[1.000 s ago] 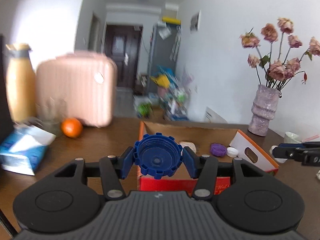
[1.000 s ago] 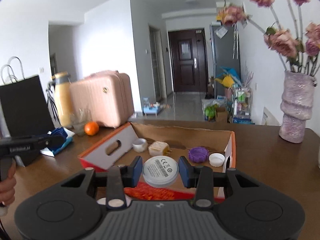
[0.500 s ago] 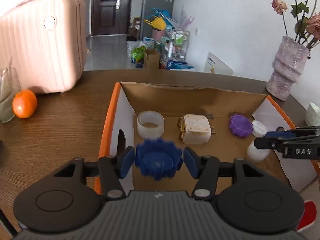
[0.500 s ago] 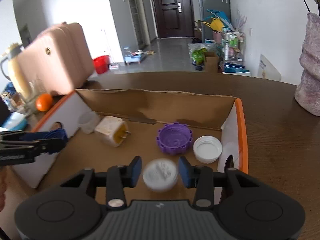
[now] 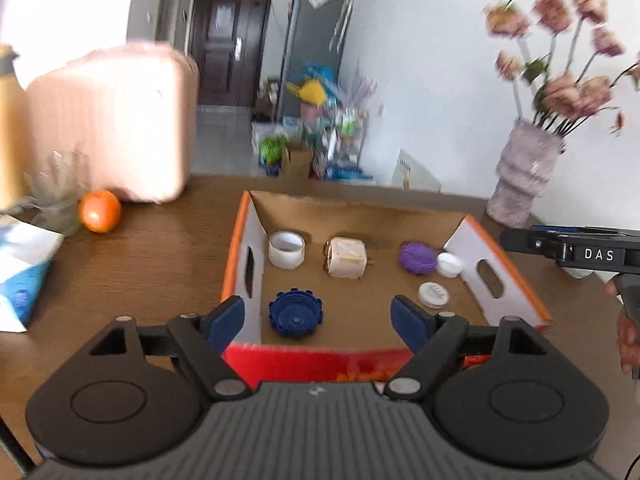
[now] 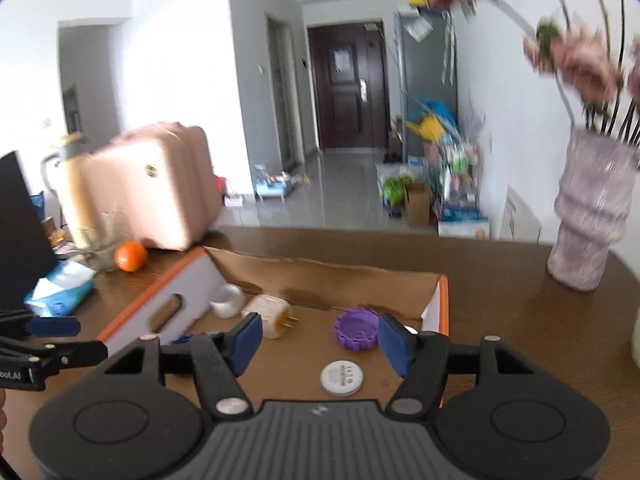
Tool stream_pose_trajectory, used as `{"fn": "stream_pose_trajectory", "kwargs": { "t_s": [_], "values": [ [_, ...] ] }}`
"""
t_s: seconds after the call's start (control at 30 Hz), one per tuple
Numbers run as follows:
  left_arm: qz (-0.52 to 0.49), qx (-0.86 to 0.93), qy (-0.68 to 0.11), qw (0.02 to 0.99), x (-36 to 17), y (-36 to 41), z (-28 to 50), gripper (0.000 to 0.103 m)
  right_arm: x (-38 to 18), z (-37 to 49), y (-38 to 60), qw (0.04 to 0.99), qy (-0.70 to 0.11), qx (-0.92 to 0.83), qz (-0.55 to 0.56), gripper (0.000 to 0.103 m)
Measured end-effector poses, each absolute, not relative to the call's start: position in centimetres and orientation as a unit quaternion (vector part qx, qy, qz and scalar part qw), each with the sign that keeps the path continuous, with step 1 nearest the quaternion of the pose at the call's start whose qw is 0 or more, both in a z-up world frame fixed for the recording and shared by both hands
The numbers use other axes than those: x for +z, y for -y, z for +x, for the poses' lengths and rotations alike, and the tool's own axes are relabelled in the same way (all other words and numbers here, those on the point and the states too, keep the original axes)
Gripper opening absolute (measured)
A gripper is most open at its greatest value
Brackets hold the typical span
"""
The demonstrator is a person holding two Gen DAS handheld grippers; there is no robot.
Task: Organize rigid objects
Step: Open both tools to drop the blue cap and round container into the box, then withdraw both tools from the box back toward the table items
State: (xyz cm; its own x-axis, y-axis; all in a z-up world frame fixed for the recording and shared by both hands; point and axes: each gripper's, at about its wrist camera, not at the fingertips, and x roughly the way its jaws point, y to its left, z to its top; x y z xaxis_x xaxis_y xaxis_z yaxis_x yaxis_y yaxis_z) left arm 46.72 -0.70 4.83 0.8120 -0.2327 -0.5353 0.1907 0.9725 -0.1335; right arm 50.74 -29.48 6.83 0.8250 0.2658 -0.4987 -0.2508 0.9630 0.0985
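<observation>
Brown wooden table (image 5: pixel 160 256); hallway beyond, dark door (image 6: pixel 346 88).

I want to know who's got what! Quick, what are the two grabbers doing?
Left gripper: jaws opening, holding nothing; the blue cap lies in the box.
Right gripper: jaws opening, empty; the white disc lies in the box.
</observation>
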Motion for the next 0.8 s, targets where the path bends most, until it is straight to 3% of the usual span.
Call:
{"fn": "stream_pose_trajectory", "kwargs": {
  "t_s": [0.4, 0.8],
  "values": [
    [-0.062, -0.168, -0.198, 0.964, 7.7, -0.8, 28.7, 0.095, 9.7, 32.5, 29.1, 0.973, -0.157, 0.171, -0.010, 0.087],
    [-0.072, -0.158, -0.184, 0.967, 5.8, 0.2, 19.6, 0.095, 5.4, 20.9, 31.2, 0.979, -0.149, 0.136, 0.023, 0.087]
  ]
}}
